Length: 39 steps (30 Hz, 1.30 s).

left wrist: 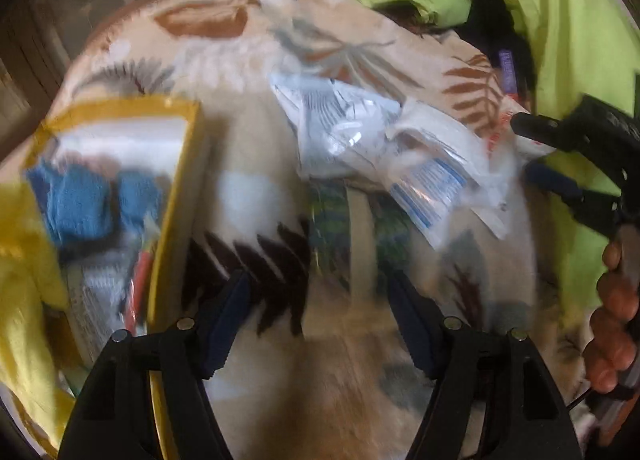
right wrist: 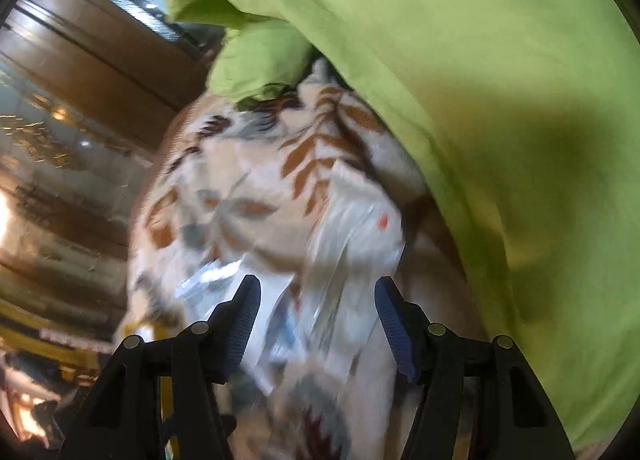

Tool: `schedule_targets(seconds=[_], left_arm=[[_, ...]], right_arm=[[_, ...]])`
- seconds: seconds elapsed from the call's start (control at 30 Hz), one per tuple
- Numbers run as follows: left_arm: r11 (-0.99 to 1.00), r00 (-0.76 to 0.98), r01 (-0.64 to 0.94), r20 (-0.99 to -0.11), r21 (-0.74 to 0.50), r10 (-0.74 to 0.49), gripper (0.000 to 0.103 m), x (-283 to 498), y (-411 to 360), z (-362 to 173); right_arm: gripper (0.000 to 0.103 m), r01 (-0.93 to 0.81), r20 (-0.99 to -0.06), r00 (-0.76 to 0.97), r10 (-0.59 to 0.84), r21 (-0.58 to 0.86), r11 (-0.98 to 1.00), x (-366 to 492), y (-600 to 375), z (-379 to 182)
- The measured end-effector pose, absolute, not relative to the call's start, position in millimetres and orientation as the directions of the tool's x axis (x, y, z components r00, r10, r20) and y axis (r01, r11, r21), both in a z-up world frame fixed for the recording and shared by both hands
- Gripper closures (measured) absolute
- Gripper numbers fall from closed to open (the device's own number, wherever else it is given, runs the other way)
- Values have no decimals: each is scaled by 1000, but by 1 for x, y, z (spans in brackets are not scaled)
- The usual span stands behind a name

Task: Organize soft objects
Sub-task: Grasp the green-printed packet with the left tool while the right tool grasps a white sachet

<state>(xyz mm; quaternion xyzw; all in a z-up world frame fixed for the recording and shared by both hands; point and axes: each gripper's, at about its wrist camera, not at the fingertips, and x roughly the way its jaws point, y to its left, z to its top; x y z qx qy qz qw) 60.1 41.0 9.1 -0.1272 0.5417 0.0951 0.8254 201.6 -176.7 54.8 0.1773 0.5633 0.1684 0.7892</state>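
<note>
Left gripper (left wrist: 316,296) spread wide above the leaf-print blanket (left wrist: 248,163), gripping nothing. Right gripper (right wrist: 318,300) parted around the crinkled clear plastic packets (right wrist: 352,236) on that blanket, contact unclear through blur.

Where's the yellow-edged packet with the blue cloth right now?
In the left wrist view, the yellow-edged packet lies at the left on the leaf-print blanket, left of the crinkled white plastic packets.

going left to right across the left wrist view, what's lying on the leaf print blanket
yellow-edged packet of blue cloths → crinkled white plastic packets → right gripper → green sheet
</note>
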Motion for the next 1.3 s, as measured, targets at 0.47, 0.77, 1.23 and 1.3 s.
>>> schedule_targets(seconds=[0.47,0.77,1.23,1.3], left_arm=[[909,464,-272,-870,-317,-164,96,18,54,12],[860,530,-281,-816,-426,-231,98,-60,49,31],[801,687,-306,-702,-514,-189,98,-168,97,115],[798,695,-339,-705,-497,-144,98,-179,114,122]], right_arm=[[87,-134,-860,326,394,370,919,185,-170,56],[89,-180,-770,416,484,452,874,114,-215,109],[89,-562,-701,176,691,505,655,7,-124,158],[89,-610,-717,147,681,476,634,-2,-97,158]])
